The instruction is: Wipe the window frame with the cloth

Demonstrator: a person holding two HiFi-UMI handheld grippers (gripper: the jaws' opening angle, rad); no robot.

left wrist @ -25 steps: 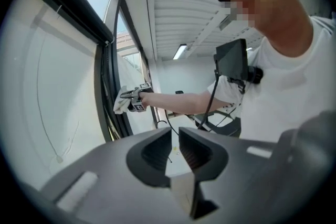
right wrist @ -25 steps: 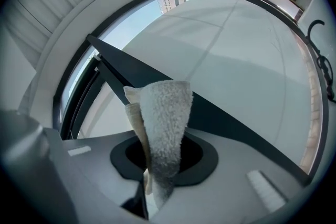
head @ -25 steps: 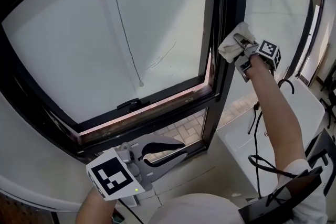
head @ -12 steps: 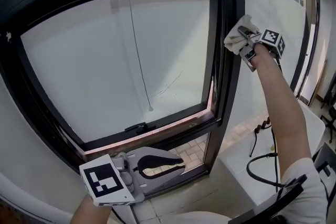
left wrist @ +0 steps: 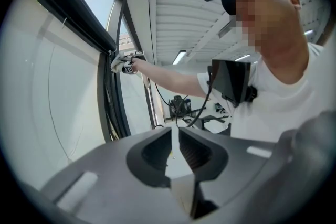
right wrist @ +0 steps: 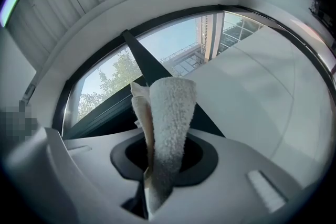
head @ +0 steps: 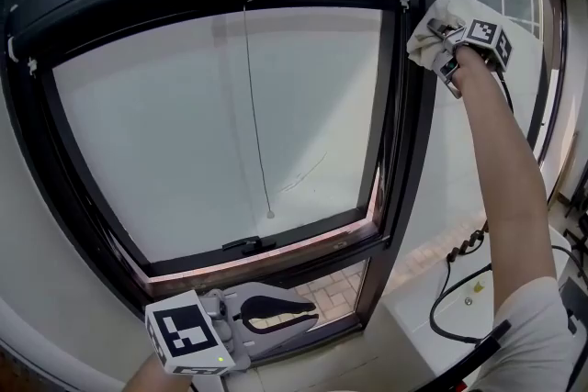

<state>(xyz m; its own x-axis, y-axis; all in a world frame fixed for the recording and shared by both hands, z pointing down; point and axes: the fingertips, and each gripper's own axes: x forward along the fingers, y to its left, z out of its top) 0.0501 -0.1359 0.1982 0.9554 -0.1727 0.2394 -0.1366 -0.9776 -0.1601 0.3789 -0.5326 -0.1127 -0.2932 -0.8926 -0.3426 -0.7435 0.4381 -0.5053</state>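
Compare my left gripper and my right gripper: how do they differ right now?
The right gripper is shut on the cloth; the left gripper holds nothing, its jaws close together. The right gripper is held high, with the cloth at the top of the window frame; the left gripper sits low, near the bottom of the window. Both are the same grey handheld kind.

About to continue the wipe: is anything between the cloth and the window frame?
Nothing visible stands between them. The cloth, clamped in the right hand-held gripper, sits against the window frame's vertical bar near its top. The pull cord hangs well to the left, over the pane.
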